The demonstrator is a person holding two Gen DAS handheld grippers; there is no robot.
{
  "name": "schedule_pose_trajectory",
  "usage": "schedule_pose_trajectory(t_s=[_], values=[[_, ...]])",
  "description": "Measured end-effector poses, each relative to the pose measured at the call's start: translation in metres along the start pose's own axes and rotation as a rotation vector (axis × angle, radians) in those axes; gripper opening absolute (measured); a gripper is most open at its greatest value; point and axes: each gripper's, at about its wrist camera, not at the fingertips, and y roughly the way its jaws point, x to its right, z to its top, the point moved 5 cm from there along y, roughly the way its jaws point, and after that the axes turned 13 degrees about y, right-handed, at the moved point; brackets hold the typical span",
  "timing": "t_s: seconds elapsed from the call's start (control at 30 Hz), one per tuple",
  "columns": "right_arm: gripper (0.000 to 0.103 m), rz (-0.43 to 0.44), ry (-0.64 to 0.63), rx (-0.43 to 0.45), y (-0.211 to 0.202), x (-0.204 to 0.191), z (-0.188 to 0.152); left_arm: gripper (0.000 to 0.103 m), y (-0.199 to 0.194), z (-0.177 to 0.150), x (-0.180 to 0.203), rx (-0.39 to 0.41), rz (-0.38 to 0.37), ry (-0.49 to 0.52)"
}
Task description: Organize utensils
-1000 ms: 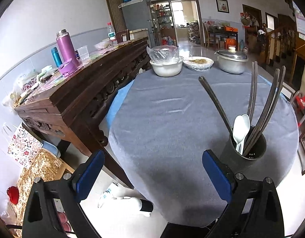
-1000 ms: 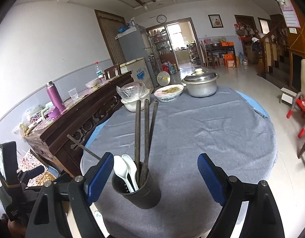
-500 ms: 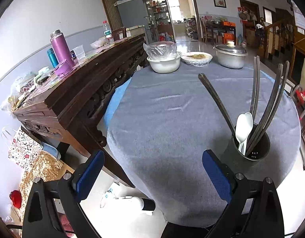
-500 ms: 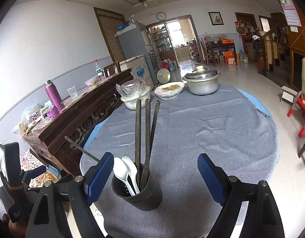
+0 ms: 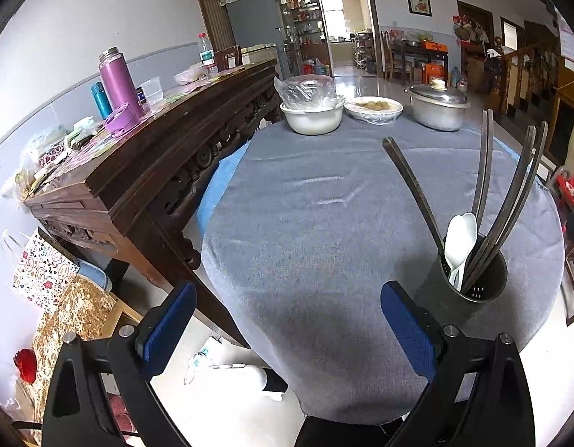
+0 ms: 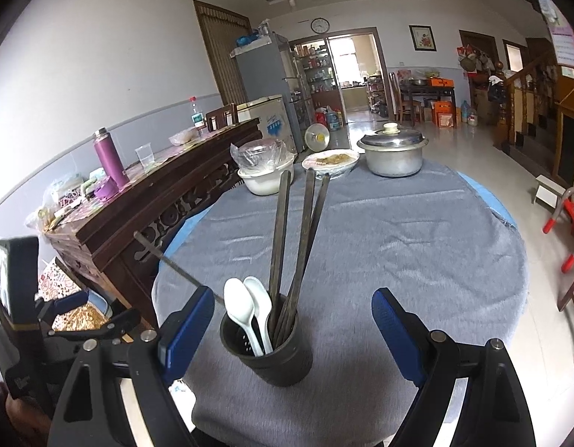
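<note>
**Utensils all standing in the holder, both claws empty**

Claws first, nearest to me: my right gripper [image 6: 292, 329] is spread wide with nothing between its blue pads, and my left gripper [image 5: 287, 329] is just as wide and just as empty. The dark utensil holder [image 6: 272, 354] stands at the near edge of the round grey-clothed table [image 6: 417, 246], framed by my right claw but not touched by it. In it stand two white spoons [image 6: 249, 309] and several long dark chopsticks [image 6: 302, 238]; one chopstick leans far out to the left.

I judge the sorting about done, since no loose utensil lies on the cloth. At most, the next move calls for tidying that leaning stick upright.

Farther off, at the table's far edge, sit a white bowl [image 6: 266, 178] under plastic, a covered dish and a lidded metal pot [image 6: 393, 152]. No writing is sharp enough to read.
</note>
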Motion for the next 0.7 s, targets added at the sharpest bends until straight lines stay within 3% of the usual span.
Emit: schedule_pose_trajectory(t_s=[0.5,0.7], values=[[0.088,-0.02,-0.017,0.029,-0.05,-0.006,-0.034,0.099,-0.06,-0.018,0.002,0.086,0.024,-0.014],[0.088,-0.045,0.033,0.057,-0.077,0.001,-0.04,0.099,-0.09,-0.027,0.005,0.135,0.034,-0.003]])
